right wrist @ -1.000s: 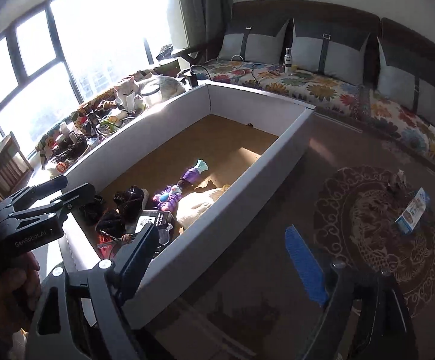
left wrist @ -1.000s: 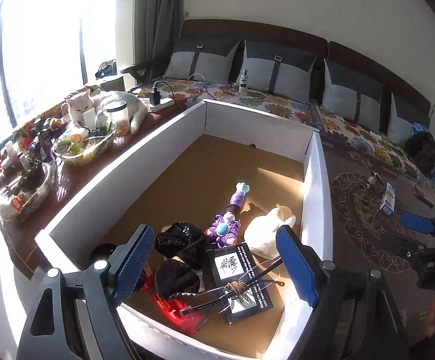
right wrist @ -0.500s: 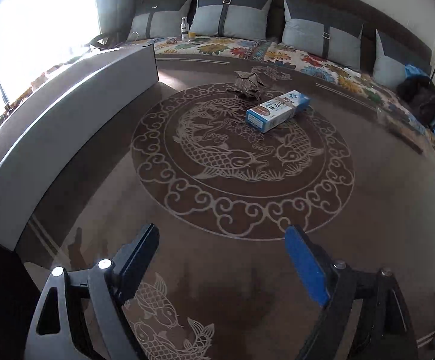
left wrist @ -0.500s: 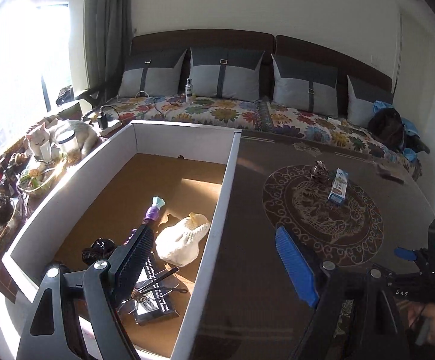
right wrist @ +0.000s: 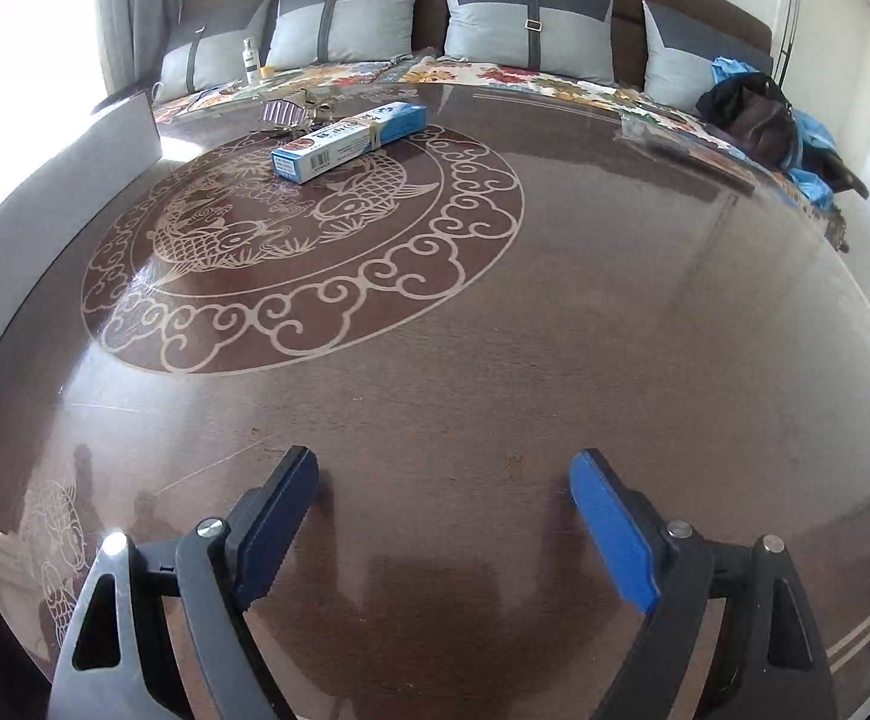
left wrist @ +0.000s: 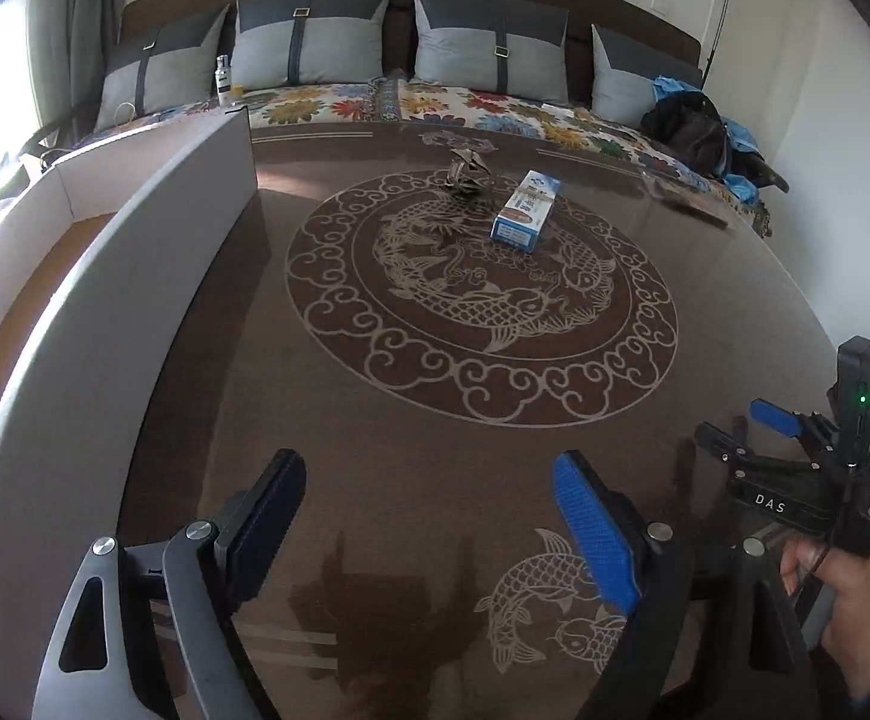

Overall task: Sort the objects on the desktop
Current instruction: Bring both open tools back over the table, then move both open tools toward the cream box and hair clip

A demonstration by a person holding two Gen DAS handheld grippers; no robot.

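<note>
Two objects are left on the brown patterned tabletop (right wrist: 555,330): a blue-and-white carton (right wrist: 351,133), lying flat in the upper centre of both frames, and a small crumpled metallic item (left wrist: 466,171) just behind it, too small to identify. Along the left edge of both frames runs the white sorting box (left wrist: 135,252); its contents are almost entirely hidden here. Left gripper (left wrist: 429,531) and right gripper (right wrist: 444,531), at lower centre of their frames, have jaws spread wide and hold nothing, well apart from the carton. Judged from this layout, sorting is near its end: both remaining items await transfer to the box.
</note>
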